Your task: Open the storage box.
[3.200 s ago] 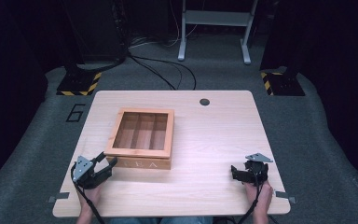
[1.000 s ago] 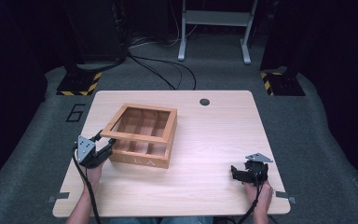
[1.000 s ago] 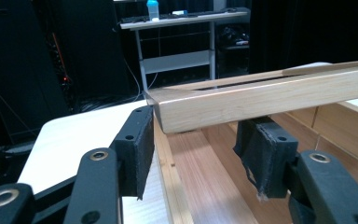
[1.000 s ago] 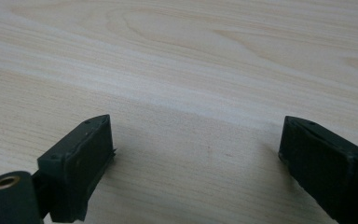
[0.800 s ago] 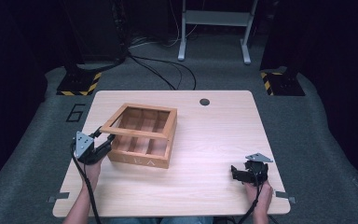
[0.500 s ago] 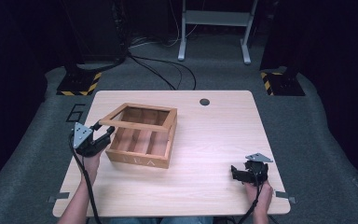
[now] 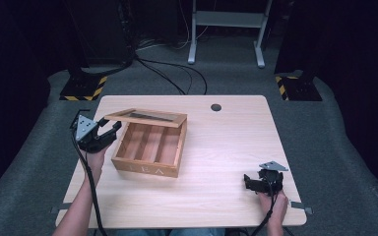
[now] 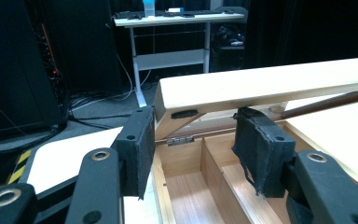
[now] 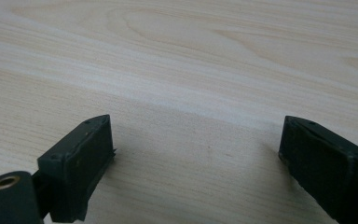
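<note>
Between the pads (image 8: 140, 149) of the left gripper (image 7: 103, 132) sits the near-left corner of a wooden lid (image 7: 145, 117), pinched and held tilted up off its box, the hinged far edge staying low; in the left gripper view a small metal hinge (image 8: 179, 139) joins lid and box under that corner. The lid frames a dark pane, and the open wooden box (image 7: 150, 147) below shows three long compartments. Its near wall carries pale letters that seem to read "TEA", though they are too small to be sure. The box stands at the left middle of the table (image 7: 226, 137). The right gripper (image 7: 256, 183) rests at the table's near right edge, well apart from the box, its jaws spread wide over bare wood with nothing between them.
</note>
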A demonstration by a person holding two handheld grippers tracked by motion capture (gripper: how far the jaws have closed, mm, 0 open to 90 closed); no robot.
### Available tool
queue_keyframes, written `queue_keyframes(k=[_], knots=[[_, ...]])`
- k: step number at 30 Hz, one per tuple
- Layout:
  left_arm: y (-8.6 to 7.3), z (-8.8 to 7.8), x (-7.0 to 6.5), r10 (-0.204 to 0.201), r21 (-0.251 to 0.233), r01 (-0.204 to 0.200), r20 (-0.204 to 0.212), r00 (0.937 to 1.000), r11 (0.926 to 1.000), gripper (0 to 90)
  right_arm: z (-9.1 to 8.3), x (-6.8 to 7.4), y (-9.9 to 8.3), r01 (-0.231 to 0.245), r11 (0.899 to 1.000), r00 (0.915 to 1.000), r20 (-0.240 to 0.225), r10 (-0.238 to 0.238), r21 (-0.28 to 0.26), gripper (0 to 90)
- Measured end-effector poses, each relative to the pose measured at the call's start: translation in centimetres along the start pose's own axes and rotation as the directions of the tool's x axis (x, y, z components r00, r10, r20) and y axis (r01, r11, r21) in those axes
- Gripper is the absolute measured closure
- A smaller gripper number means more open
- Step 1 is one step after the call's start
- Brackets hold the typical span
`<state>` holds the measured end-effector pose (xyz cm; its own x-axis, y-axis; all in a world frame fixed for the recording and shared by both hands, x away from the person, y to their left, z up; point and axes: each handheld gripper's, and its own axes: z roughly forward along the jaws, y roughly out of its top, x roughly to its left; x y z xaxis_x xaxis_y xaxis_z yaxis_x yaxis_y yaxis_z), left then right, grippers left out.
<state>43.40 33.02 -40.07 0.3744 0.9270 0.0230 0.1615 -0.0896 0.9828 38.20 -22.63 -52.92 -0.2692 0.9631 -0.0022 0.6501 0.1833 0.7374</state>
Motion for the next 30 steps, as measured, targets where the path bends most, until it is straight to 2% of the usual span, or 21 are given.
queue_keyframes(k=[3,9,23,30], knots=[[0.5,0.2,0.1,0.011,0.006,-0.011,-0.004,0.9999,0.9999,47.9,0.0,0.0,0.0,0.0,1.0,1.0,0.0,0.0,0.0,9.4],[1.5,0.8,0.2,0.004,0.01,-0.004,-0.008,1.0,0.9999,47.9,0.0,0.0,0.0,0.0,1.0,1.0,0.0,0.0,0.0,9.4],[3.2,1.8,0.6,0.005,0.057,-0.005,0.0,1.0,0.9984,47.6,0.0,0.0,0.0,0.0,1.0,1.0,0.0,0.0,0.0,9.4],[3.7,2.2,0.8,-0.002,0.06,0.002,0.0,1.0,0.9982,47.5,0.0,0.0,0.0,0.0,1.0,1.0,0.0,0.0,0.0,9.4]])
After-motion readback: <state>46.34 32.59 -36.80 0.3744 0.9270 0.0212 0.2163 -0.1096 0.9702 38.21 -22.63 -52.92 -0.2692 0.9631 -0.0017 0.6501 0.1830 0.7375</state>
